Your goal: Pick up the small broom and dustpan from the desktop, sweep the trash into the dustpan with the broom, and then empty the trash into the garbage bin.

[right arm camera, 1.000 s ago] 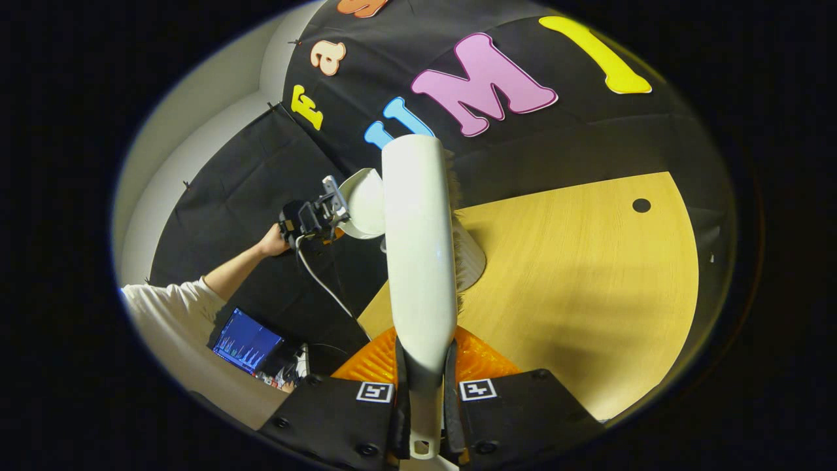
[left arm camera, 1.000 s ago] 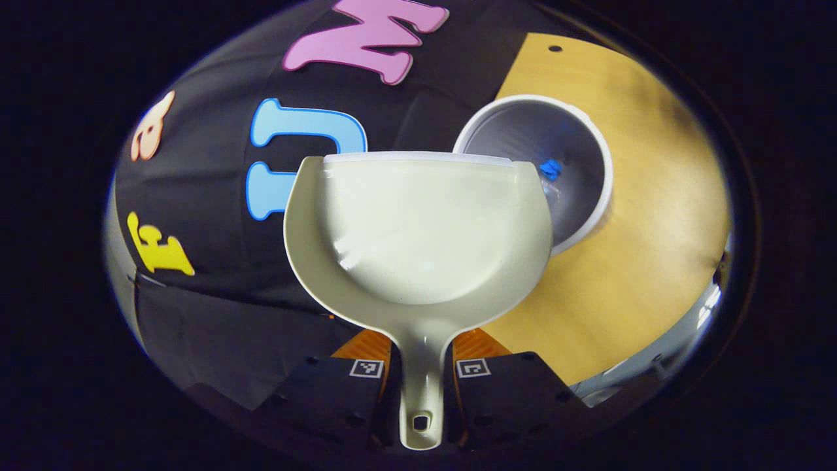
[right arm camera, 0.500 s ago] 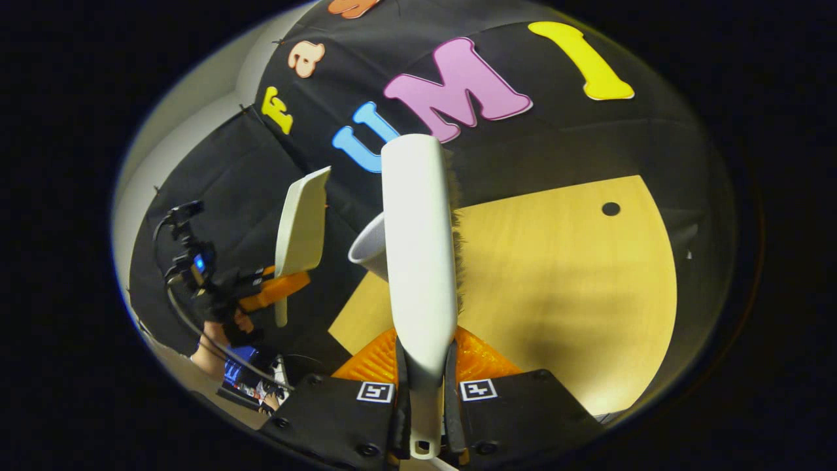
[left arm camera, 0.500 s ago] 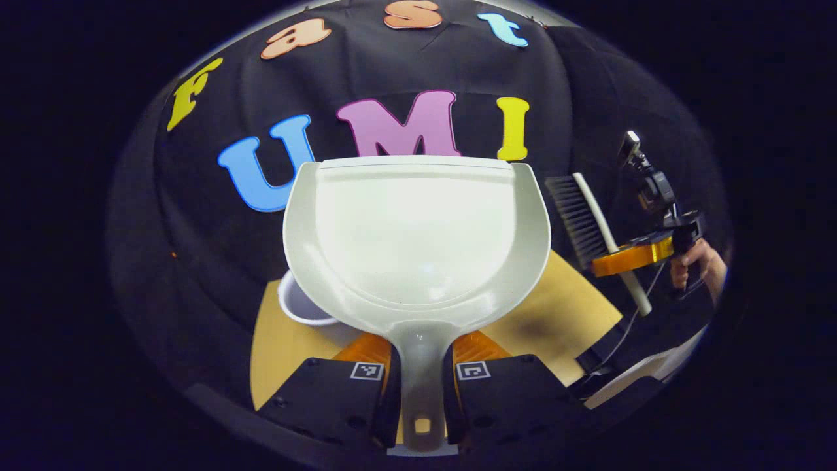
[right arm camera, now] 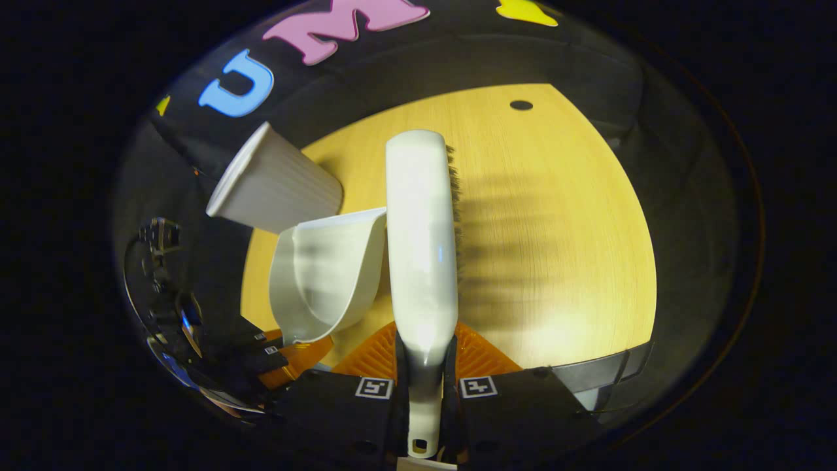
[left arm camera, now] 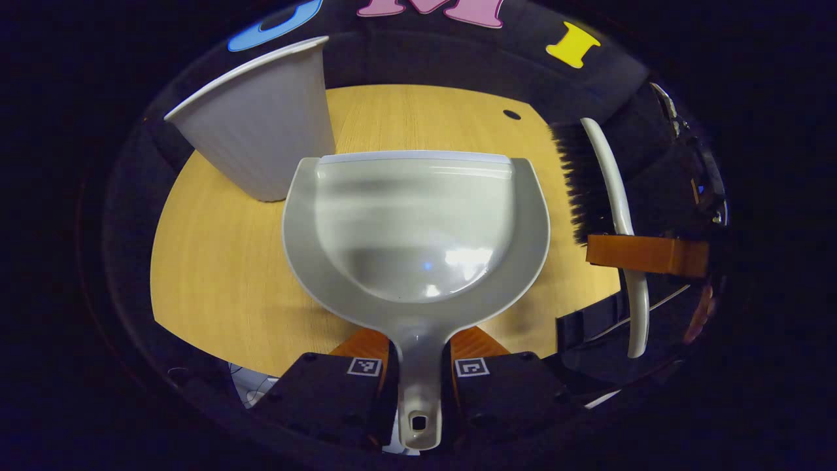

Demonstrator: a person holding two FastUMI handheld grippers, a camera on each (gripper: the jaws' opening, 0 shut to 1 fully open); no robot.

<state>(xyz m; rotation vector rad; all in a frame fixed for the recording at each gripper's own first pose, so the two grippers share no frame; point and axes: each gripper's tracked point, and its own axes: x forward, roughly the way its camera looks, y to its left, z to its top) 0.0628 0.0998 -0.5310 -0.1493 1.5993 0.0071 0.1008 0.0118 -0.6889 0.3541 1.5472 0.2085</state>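
Dustpan looks empty (bin beside it), handle pinched by left gripper; right gripper pinches broom. Emptying seems done; next, setting both on desk.

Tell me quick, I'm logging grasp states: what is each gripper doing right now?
Left gripper: closed on the dustpan handle.
Right gripper: closed on the broom handle.
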